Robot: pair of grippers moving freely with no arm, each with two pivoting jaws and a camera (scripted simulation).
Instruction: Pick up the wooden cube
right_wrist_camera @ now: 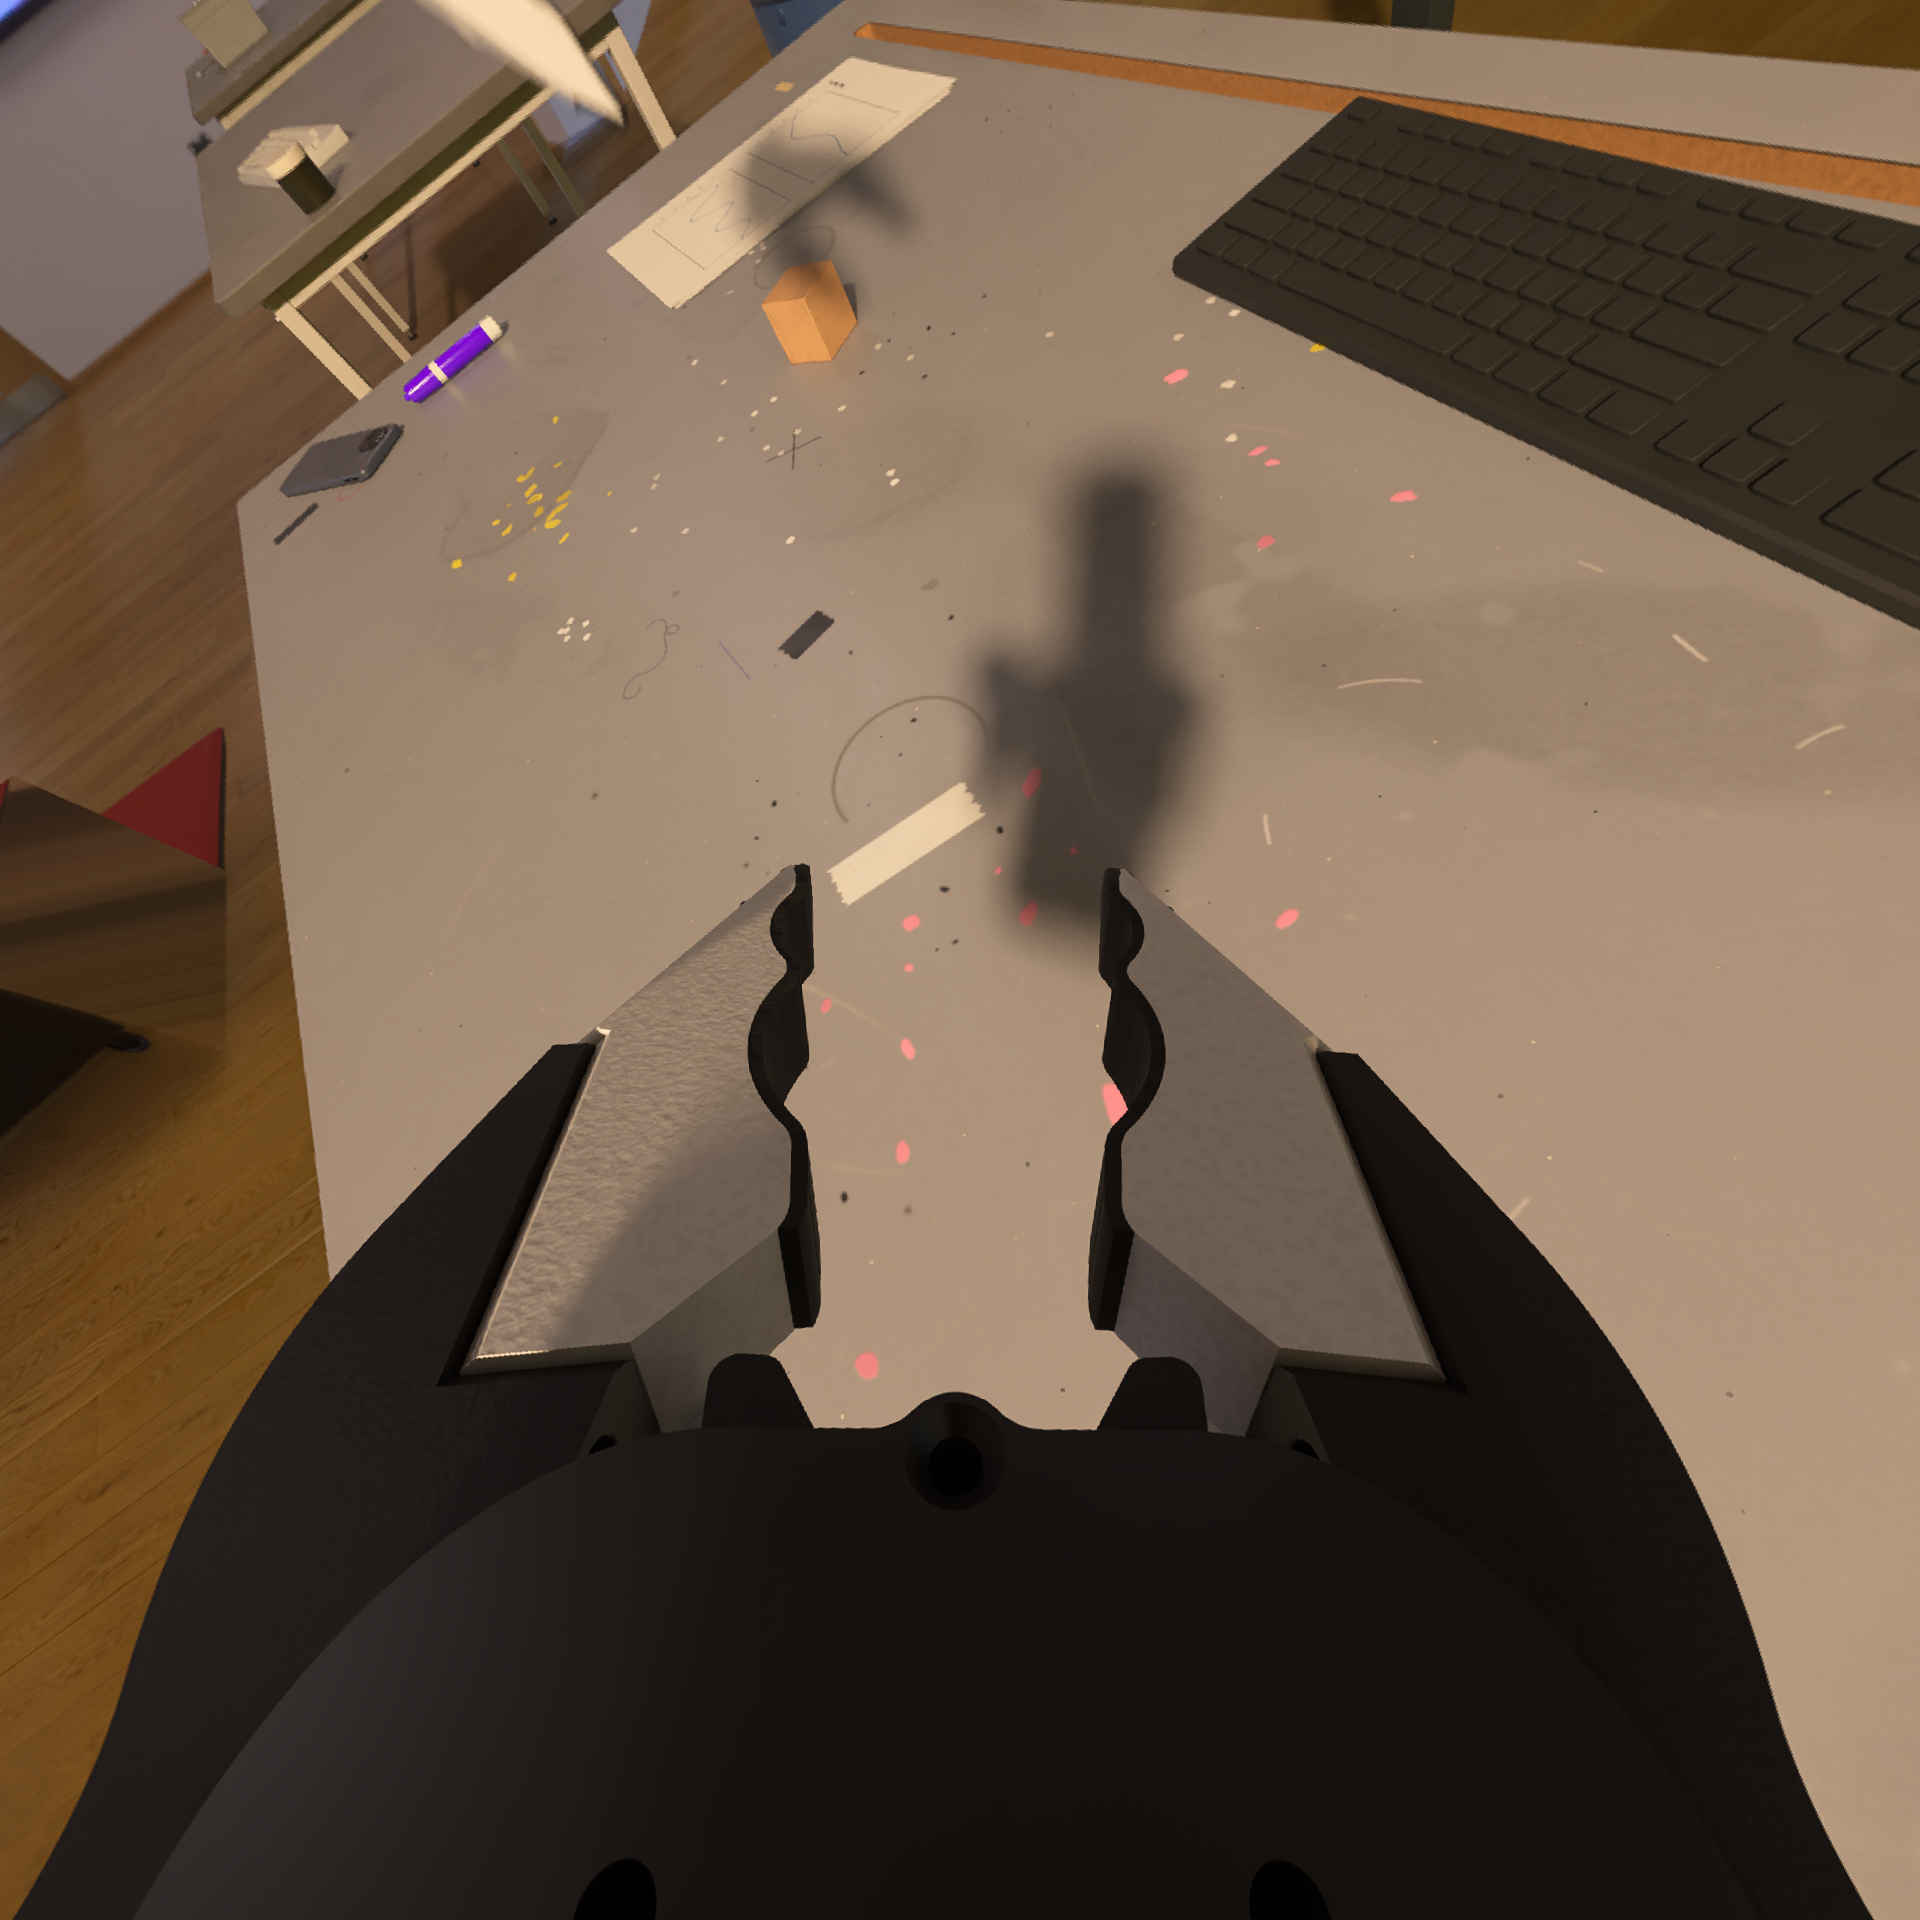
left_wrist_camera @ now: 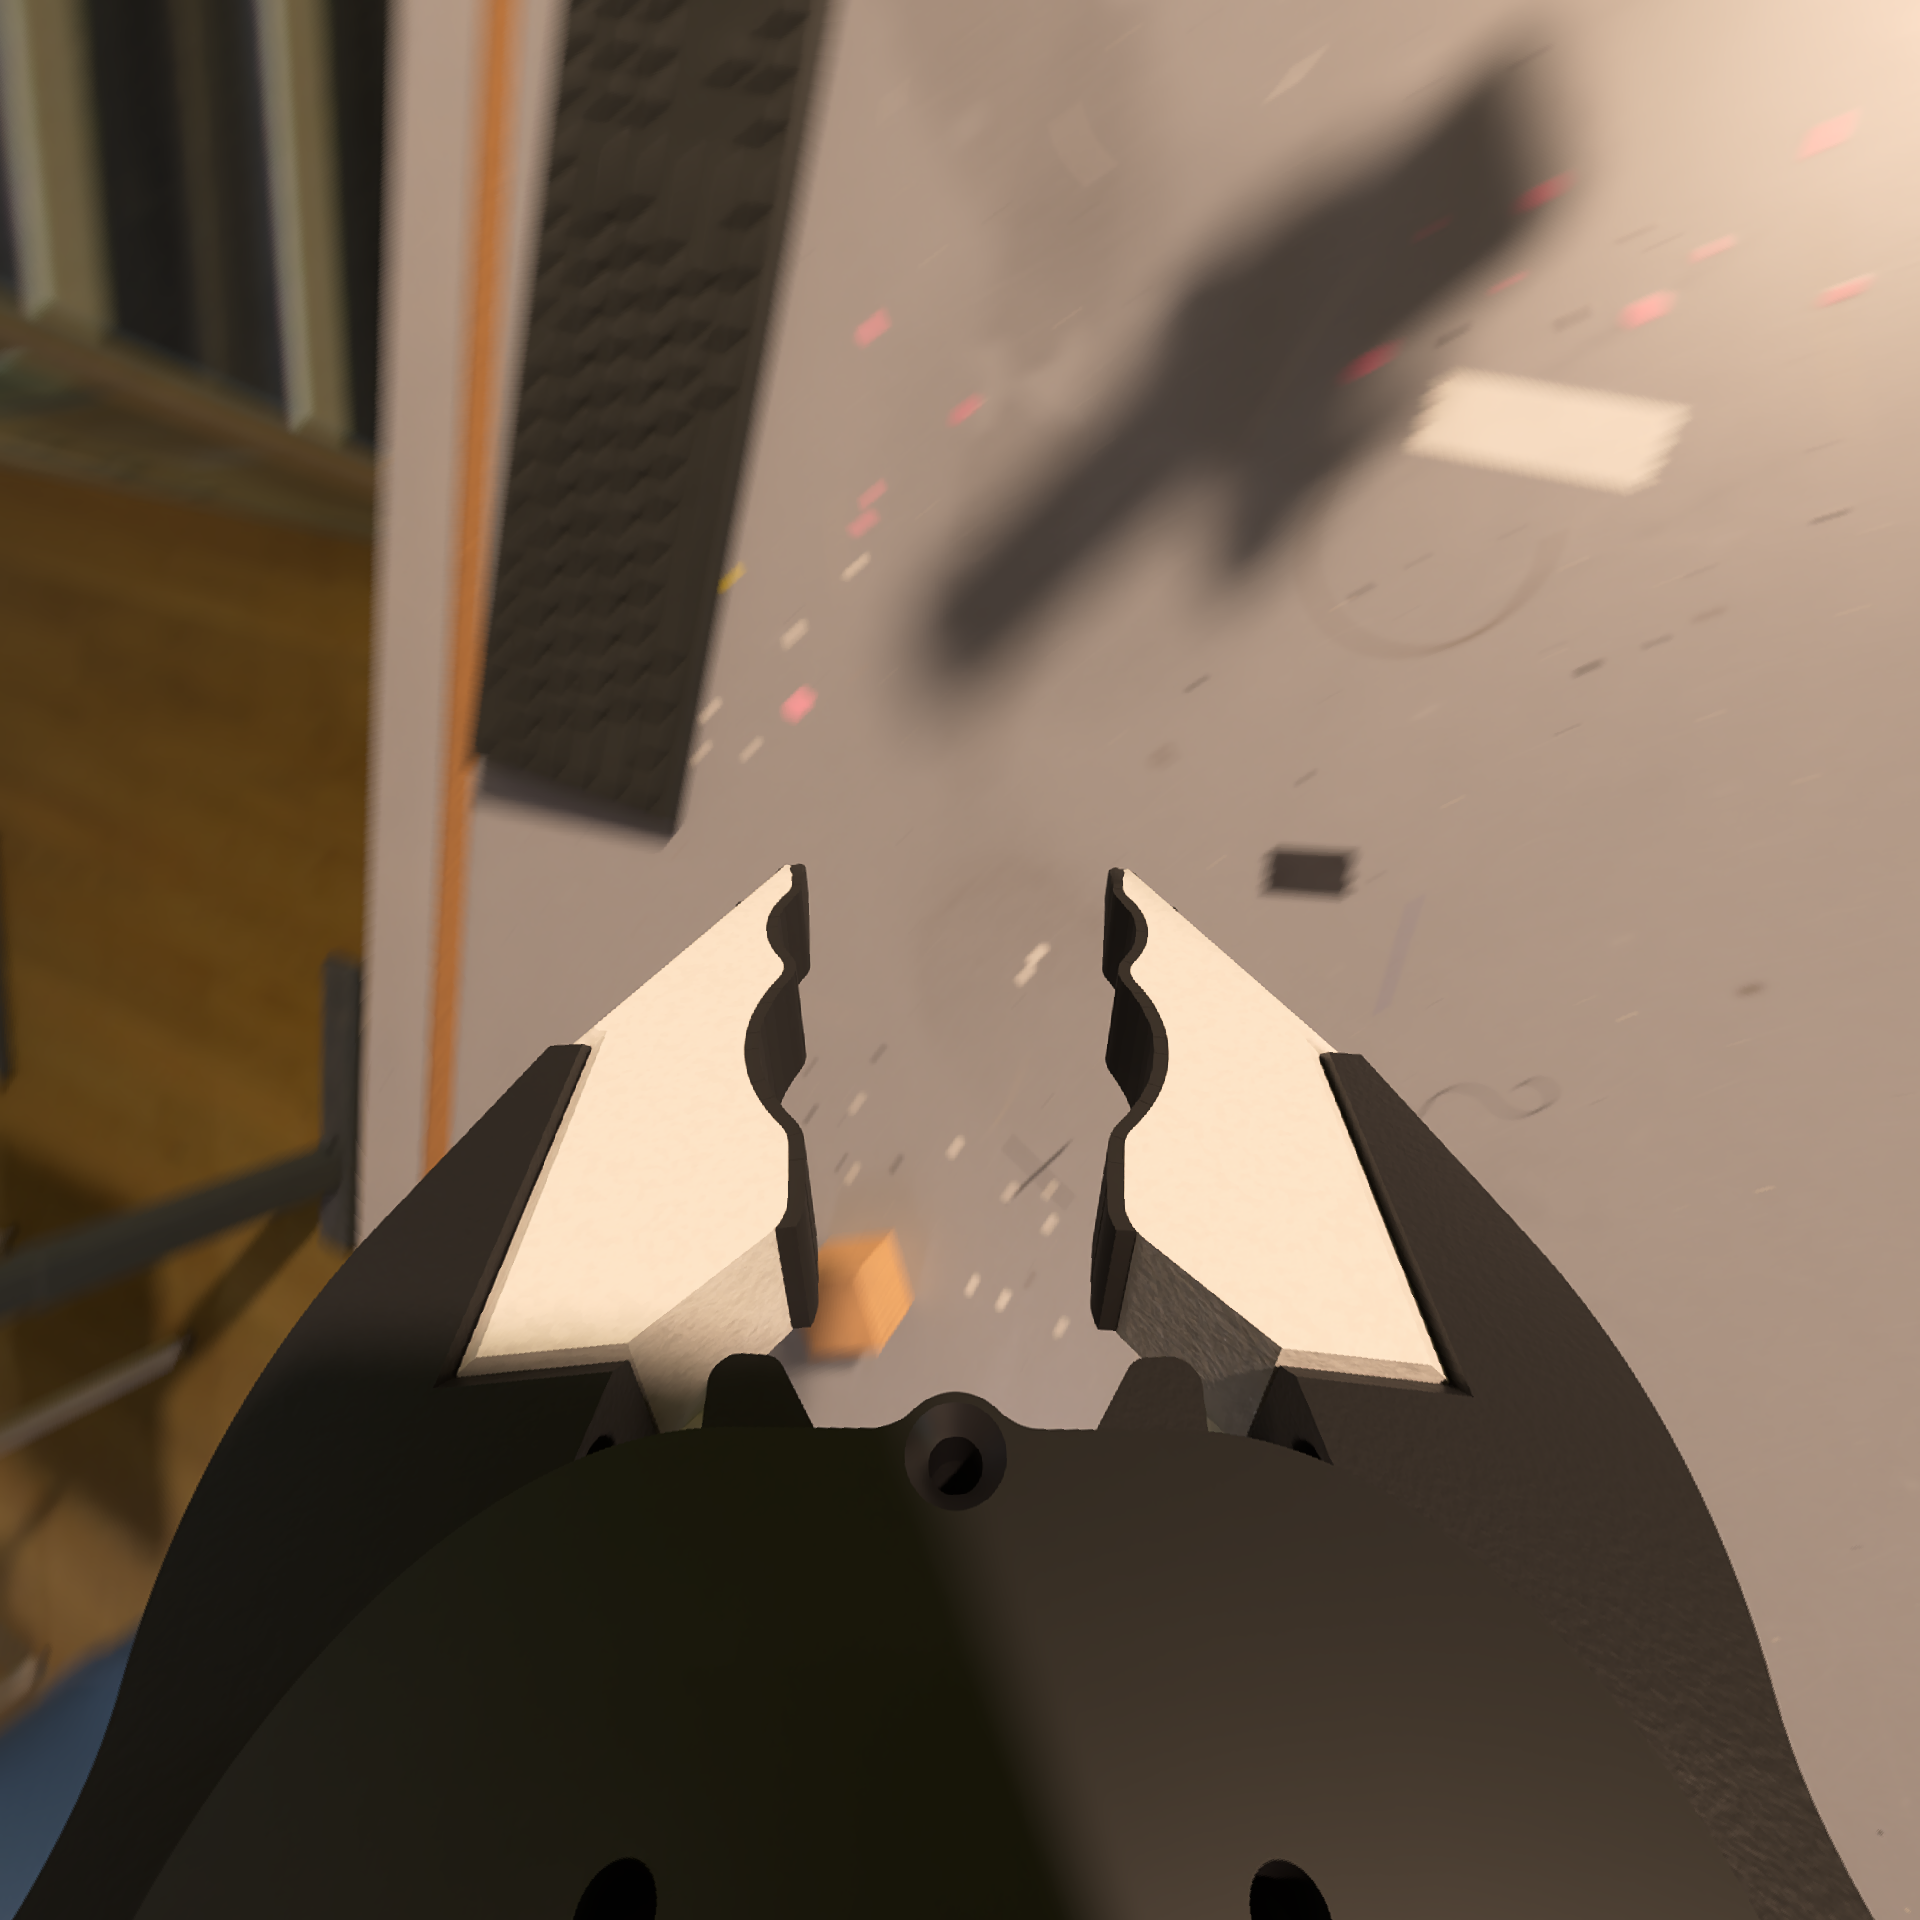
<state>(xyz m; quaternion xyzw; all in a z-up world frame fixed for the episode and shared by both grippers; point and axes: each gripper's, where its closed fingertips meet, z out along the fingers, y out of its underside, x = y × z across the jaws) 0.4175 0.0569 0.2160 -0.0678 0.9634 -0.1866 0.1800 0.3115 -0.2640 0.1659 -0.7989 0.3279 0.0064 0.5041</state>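
Two hand-held grippers hover above the speckled grey table (right_wrist_camera: 1351,1039), each with its jaws spread apart and nothing between them. The left hand-held gripper (left_wrist_camera: 954,883) tilts steeply down at the surface, its pale fingers (left_wrist_camera: 665,1143) brightly lit. The small light-brown wooden cube (left_wrist_camera: 860,1294) rests on the table far below it, showing low in the gap between those fingers, close against the inner edge of the left one and well short of the tips. The right hand-held gripper (right_wrist_camera: 954,883) points forward across the table at a shallower angle; in its view the wooden cube (right_wrist_camera: 810,310) sits far ahead and slightly left, just beside a white sheet of paper (right_wrist_camera: 779,177). A black flat keyboard (right_wrist_camera: 1621,312) lies to the right, and a purple marker (right_wrist_camera: 452,362) and a dark grey phone (right_wrist_camera: 341,458) lie near the table's left edge.
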